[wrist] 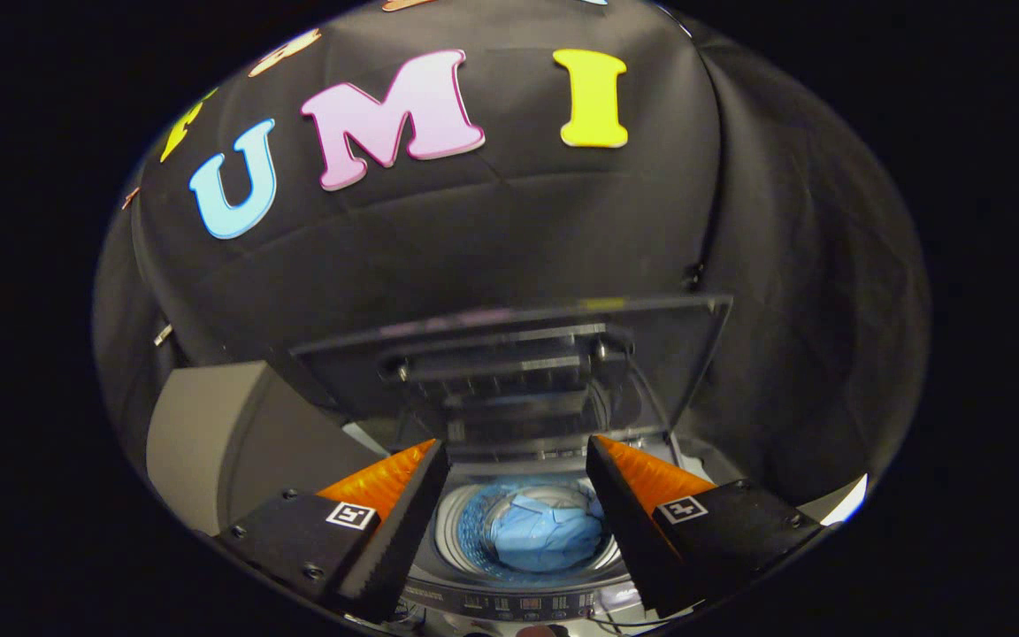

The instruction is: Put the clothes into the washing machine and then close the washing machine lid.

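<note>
A top-loading washing machine [518, 602] stands below and ahead of my fingers, its dark lid [509, 354] raised upright at the back. A light blue garment [540, 535] lies bunched inside the round drum [465, 531], seen between my two fingers. My gripper [517, 460] hovers above the drum opening, open, with nothing between its fingers. It is apart from the lid and from the cloth.
A grey box-like object [218, 433] stands to the left of the machine. Black cloth walls close in behind and to the right. A control panel strip [518, 606] runs along the machine's near edge.
</note>
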Action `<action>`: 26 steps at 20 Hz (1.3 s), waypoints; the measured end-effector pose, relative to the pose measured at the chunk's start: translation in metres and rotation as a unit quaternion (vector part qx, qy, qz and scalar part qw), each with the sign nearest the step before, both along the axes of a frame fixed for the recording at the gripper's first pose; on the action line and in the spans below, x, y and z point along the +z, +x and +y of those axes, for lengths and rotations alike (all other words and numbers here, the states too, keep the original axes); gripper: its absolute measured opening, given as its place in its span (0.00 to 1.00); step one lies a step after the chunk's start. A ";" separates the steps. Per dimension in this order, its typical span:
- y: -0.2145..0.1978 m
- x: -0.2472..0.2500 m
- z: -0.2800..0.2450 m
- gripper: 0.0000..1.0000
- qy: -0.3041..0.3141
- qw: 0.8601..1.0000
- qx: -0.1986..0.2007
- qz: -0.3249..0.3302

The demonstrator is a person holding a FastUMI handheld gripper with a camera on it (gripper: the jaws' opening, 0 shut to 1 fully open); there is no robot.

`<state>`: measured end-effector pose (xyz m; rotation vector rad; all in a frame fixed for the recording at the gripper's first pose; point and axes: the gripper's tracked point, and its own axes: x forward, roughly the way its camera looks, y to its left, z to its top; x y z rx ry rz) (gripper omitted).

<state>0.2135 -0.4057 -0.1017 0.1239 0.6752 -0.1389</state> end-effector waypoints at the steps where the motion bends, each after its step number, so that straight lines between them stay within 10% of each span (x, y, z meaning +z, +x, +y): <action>1: 0.011 0.012 0.002 0.99 -0.002 1.000 0.003 -0.012; 14: 0.109 0.032 0.001 0.99 -0.022 1.000 -0.007 -0.010; 26: 0.090 0.001 -0.012 1.00 -0.059 0.998 -0.010 0.024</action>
